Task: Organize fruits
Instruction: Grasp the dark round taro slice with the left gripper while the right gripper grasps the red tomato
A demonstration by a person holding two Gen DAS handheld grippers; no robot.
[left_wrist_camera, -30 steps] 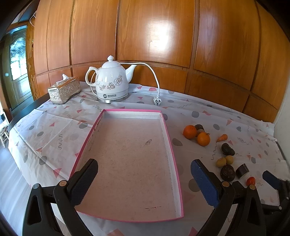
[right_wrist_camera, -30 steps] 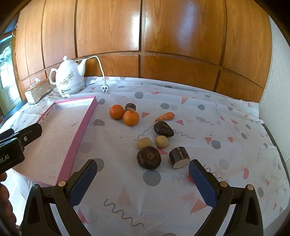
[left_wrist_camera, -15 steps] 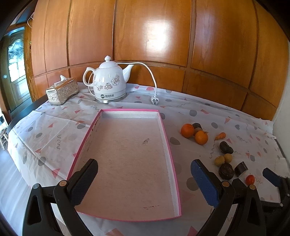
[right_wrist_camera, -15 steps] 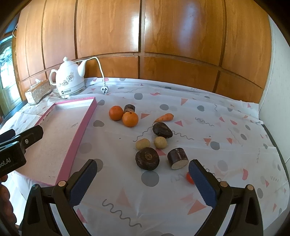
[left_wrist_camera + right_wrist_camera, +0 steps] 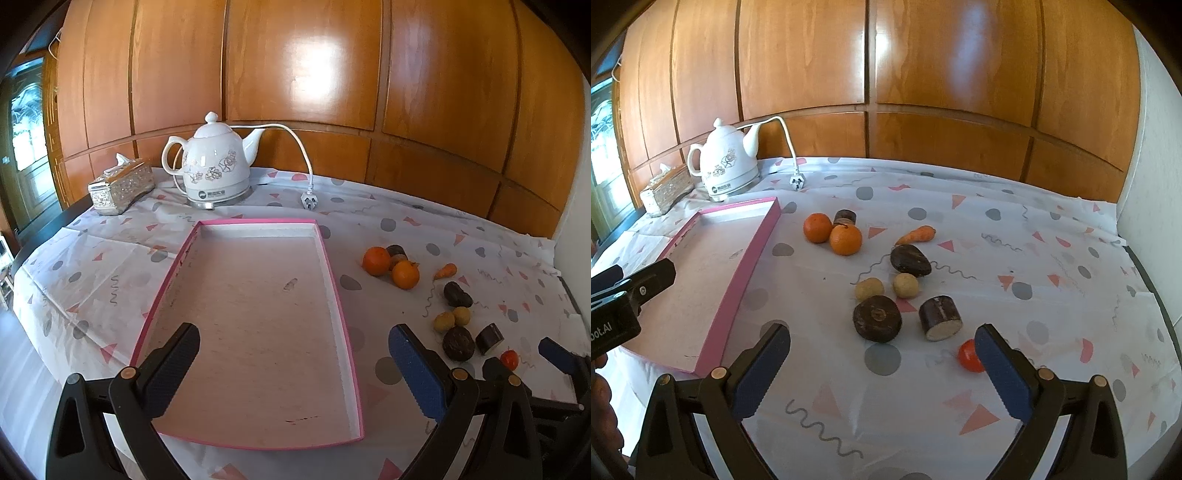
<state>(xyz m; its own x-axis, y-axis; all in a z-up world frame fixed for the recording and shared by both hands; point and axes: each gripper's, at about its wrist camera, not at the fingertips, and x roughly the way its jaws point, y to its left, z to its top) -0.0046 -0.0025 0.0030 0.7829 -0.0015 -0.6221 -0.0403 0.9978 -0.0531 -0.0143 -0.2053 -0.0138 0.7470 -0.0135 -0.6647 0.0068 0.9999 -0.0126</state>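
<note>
Both tongs gape wide and hold nothing: the left tongs (image 5: 293,363) hang over the near end of the pink tray (image 5: 341,317), the right tongs (image 5: 882,363) over bare tablecloth (image 5: 1052,258). A red tomato (image 5: 967,355) touches the right pad. Beyond lie dark pieces, then two oranges (image 5: 845,239) beside the tray's right rim; the kettle (image 5: 214,166) stands farthest.

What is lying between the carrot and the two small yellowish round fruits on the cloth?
In the right wrist view, one dark oval fruit lies between the carrot and the two yellowish fruits.
</note>
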